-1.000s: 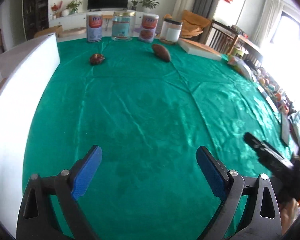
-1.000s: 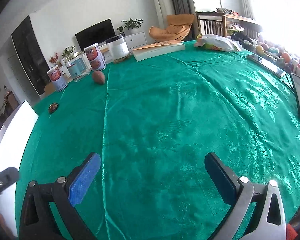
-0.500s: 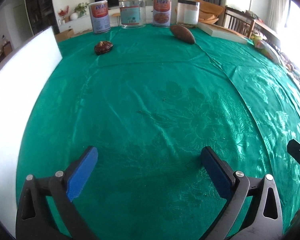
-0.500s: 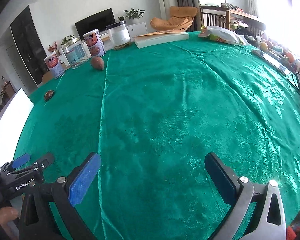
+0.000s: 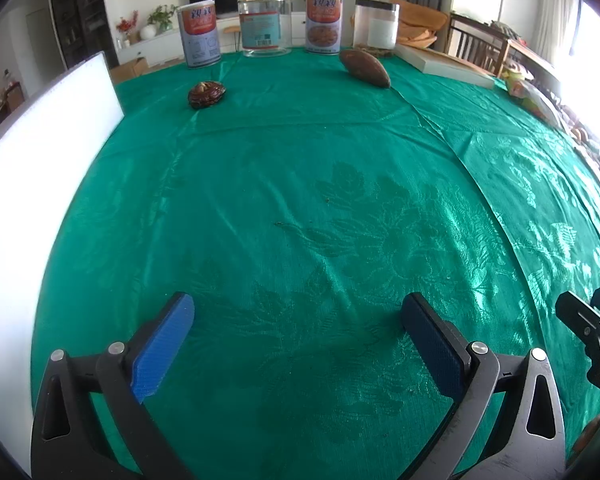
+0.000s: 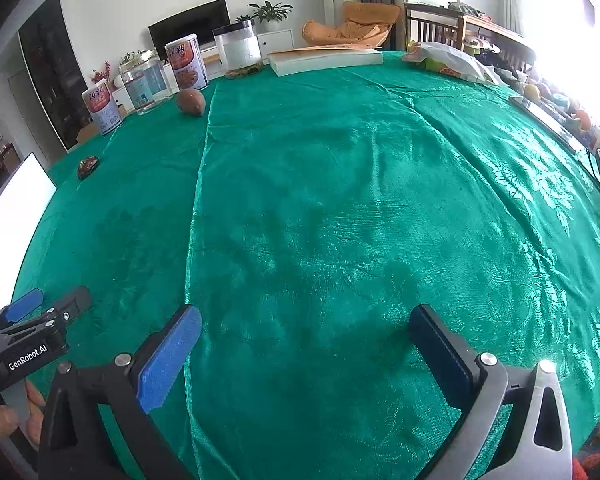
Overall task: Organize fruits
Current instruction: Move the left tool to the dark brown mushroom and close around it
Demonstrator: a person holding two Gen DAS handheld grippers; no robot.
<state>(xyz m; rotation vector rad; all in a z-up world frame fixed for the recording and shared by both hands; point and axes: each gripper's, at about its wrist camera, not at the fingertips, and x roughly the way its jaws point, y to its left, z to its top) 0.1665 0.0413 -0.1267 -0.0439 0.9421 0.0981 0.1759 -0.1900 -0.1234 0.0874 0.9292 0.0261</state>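
Both fruits lie well ahead of the grippers, toward the far edge of the green-clothed table (image 5: 300, 200). The elongated brown fruit (image 5: 365, 68) sits just before the row of tins and jars (image 5: 324, 22), its long axis slanting from far-left to near-right; the small dark fruit (image 5: 206, 95) lies to its left, nearer the white board (image 5: 40, 152). The left gripper (image 5: 296, 324) has just spread fully and holds nothing; the right gripper (image 6: 306, 328) gapes empty too. Neither gripper is plainly nearer.
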